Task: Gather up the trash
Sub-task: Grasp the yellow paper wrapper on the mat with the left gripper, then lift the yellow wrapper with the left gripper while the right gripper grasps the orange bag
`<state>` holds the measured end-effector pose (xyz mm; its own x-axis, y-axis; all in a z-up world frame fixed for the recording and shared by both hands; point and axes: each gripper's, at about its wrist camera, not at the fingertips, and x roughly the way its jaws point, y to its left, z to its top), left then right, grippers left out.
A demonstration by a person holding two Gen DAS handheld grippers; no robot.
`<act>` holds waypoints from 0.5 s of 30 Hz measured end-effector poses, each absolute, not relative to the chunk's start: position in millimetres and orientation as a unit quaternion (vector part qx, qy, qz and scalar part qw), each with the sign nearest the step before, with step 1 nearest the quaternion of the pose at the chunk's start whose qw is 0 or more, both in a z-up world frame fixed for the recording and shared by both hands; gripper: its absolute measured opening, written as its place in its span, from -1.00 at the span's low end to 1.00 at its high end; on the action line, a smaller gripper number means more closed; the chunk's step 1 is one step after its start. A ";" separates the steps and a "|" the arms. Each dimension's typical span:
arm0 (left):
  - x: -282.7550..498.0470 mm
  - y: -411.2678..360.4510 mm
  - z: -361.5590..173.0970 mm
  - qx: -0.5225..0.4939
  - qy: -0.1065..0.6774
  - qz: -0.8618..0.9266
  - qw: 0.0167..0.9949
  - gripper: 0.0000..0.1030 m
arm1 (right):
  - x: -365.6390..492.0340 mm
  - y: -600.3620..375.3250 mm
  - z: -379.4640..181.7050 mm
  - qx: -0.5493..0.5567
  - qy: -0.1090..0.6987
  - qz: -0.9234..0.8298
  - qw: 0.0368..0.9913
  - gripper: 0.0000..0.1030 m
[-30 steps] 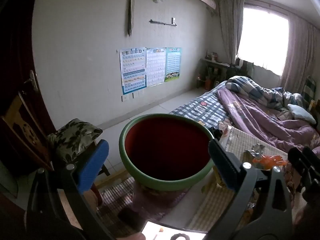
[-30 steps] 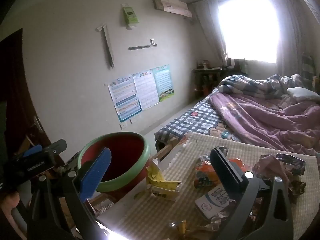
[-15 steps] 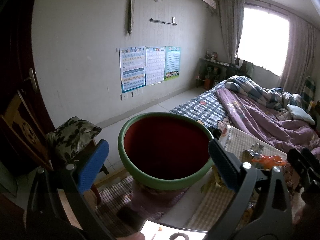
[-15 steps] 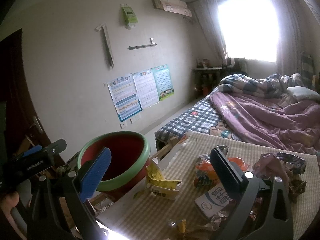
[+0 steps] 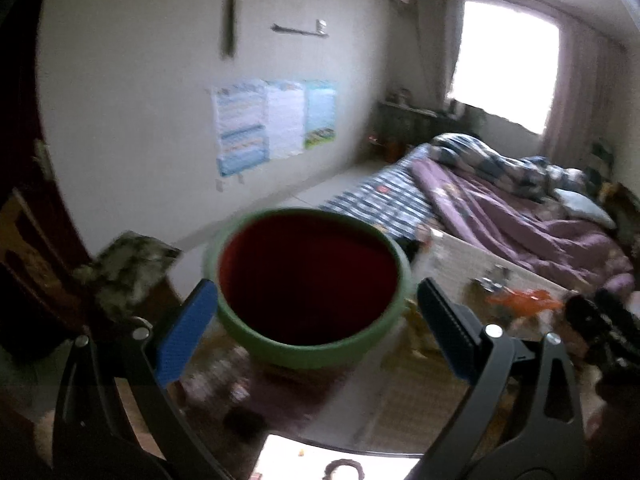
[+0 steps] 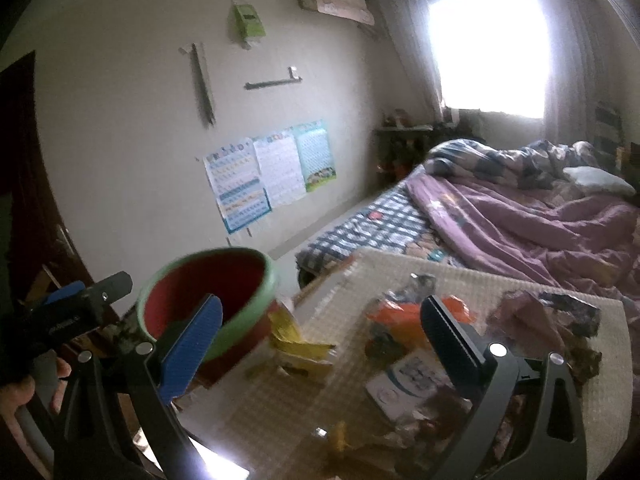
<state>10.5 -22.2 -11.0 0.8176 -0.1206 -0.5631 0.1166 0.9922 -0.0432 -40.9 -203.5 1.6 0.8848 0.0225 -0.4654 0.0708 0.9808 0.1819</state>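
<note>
A red bin with a green rim (image 5: 308, 280) stands at the table's left end; it also shows in the right wrist view (image 6: 208, 296). My left gripper (image 5: 318, 326) is open and empty, its fingers on either side of the bin's near rim. My right gripper (image 6: 320, 334) is open and empty above the table. Trash lies on the woven table mat (image 6: 460, 280): a yellow wrapper (image 6: 298, 340), an orange packet (image 6: 404, 316), a white carton (image 6: 408, 380) and crumpled wrappers (image 6: 560, 320). The left gripper shows in the right wrist view (image 6: 76, 312).
A bed with a purple quilt (image 6: 540, 220) lies beyond the table. A patterned cushion (image 5: 128, 268) sits on a chair left of the bin. A dark door (image 5: 20, 160) is at the far left. Posters (image 6: 272, 172) hang on the wall.
Both cameras have shifted and the frames are now blurred. The bin sits lower and closer between my left fingers. The right view has swung a little left and down over the trash.
</note>
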 end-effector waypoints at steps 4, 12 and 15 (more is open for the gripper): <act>28.8 -48.6 -33.6 -0.030 0.352 -0.140 0.925 0.89 | -45.0 -222.1 -11.5 0.099 0.261 -0.041 0.959 0.86; 72.7 -116.0 -99.6 -0.017 0.459 -0.207 0.864 0.67 | -54.2 -253.4 -27.5 0.106 0.278 -0.086 0.951 0.86; 86.1 -125.5 -110.7 -0.003 0.488 -0.207 0.848 0.67 | -56.5 -258.9 -31.6 0.110 0.280 -0.096 0.949 0.86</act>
